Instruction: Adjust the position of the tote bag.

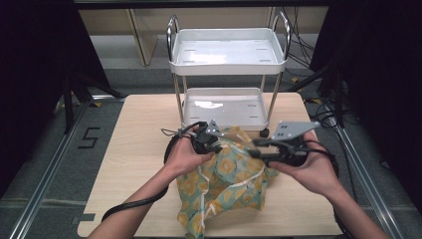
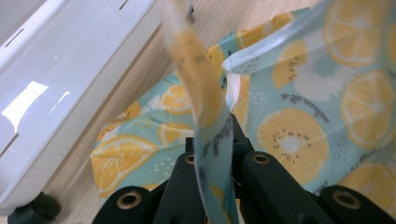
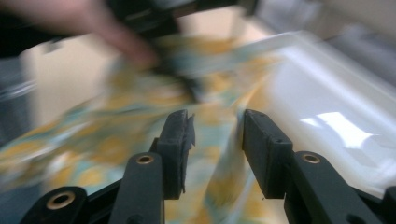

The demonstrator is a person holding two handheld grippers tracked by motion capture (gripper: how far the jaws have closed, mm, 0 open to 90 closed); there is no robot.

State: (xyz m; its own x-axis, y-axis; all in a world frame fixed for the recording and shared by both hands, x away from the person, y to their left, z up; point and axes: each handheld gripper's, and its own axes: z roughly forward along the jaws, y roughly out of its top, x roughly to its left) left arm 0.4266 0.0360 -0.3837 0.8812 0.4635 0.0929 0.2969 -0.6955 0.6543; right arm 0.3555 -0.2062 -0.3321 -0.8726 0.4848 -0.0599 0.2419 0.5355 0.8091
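A teal cloth printed with yellow citrus slices lies bunched on the wooden table, partly lifted between my hands. My left gripper holds its upper left part; in the left gripper view the jaws are shut on a folded edge strip that rises between them, with the cloth spread behind. My right gripper faces it from the right, close above the fabric. In the blurred right gripper view its jaws stand apart, with cloth beyond and below the gap and nothing pressed by the pads.
A white two-tier cart stands at the table's far edge, its lower tray just behind the grippers. That tray's rim is close on the left in the left gripper view. Cables trail from both grippers. Bare tabletop lies left of the cloth.
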